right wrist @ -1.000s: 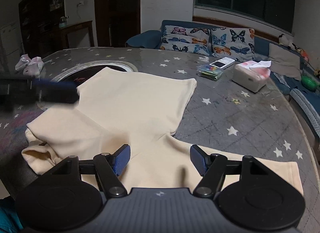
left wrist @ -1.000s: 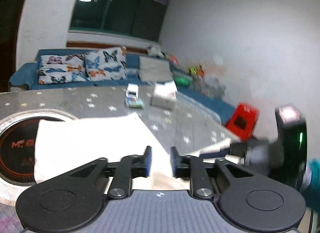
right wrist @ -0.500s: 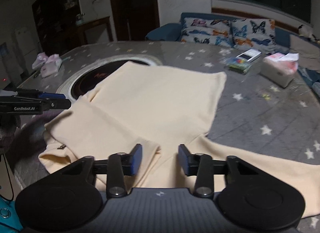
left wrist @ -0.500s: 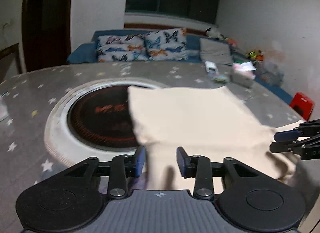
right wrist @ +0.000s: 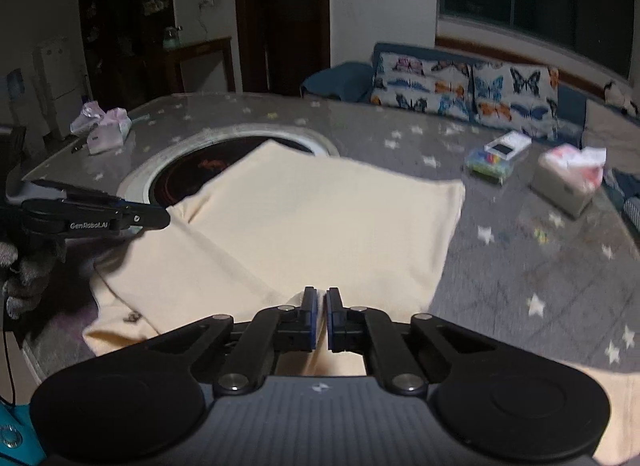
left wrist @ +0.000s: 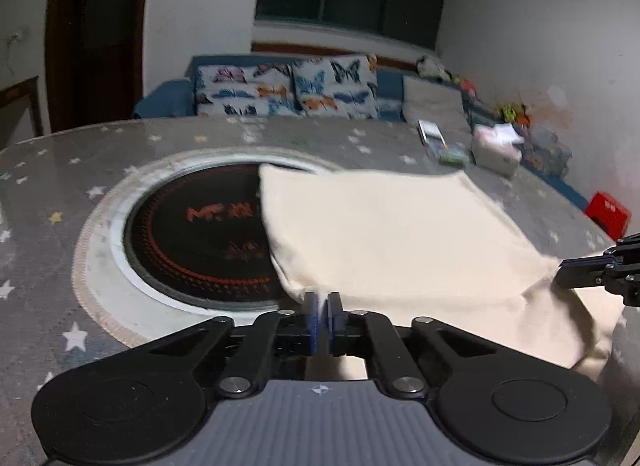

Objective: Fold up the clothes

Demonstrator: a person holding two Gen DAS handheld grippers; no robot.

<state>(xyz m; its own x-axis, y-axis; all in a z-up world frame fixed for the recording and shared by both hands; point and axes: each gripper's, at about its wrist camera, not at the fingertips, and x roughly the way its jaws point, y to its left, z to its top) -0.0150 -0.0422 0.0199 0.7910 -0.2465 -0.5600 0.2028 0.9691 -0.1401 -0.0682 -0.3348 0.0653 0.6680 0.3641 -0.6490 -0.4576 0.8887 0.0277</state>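
You hold both grippers low over the near edge of the cream garment (right wrist: 332, 217), which lies spread on the grey star-patterned tabletop (right wrist: 540, 266). The far left corner of the garment overlaps the round black inset plate (left wrist: 200, 238) set in the tabletop.

Left gripper (left wrist: 322, 316): the jaws have just closed and now stand pressed together, pinching a fold of the garment's near edge between the blue pads. In the right wrist view this gripper (right wrist: 152, 217) sits at the garment's left side, held by a gloved hand (right wrist: 24, 266).

Right gripper (right wrist: 321, 316): the jaws have just closed and now pinch a raised ridge of cream cloth at the near edge. In the left wrist view its tip (left wrist: 576, 272) meets the garment's right side.

A tissue box (right wrist: 568, 181) and a small white box (right wrist: 508, 143) stand on the far right of the tabletop, well apart from the garment. A sofa with butterfly cushions (right wrist: 464, 85) stands behind.
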